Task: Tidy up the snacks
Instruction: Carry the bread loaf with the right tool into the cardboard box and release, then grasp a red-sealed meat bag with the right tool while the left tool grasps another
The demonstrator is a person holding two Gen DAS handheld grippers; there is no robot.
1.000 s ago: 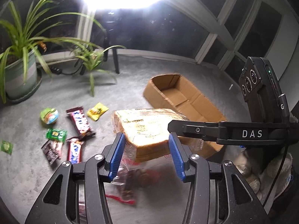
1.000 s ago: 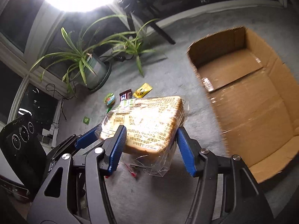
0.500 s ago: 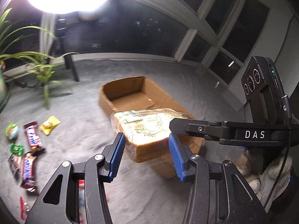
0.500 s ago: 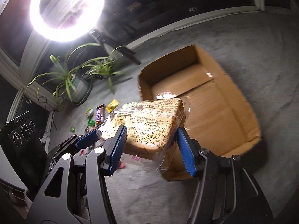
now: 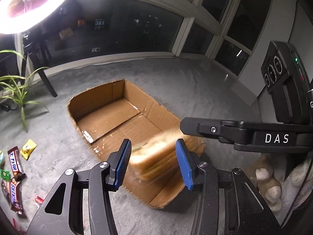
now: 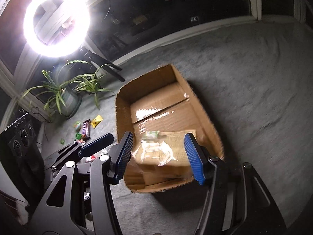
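A bagged loaf of sliced bread is blurred inside the near end of the open cardboard box; it also shows in the right wrist view, apart from both pads. My left gripper is open above the box's near end. My right gripper is open and wide above the loaf. The box lies on grey carpet. Several snack packs lie on the carpet to the left: a Snickers bar, another chocolate bar, a yellow packet.
Potted plants stand at the back left by the window. A ring light on a tripod glares above them. Stuffed toys lie at the right. The right gripper's body crosses the left wrist view.
Both grippers carried the loaf from above the carpet to over the box. Both have opened, and the loaf has dropped into the box's near end.
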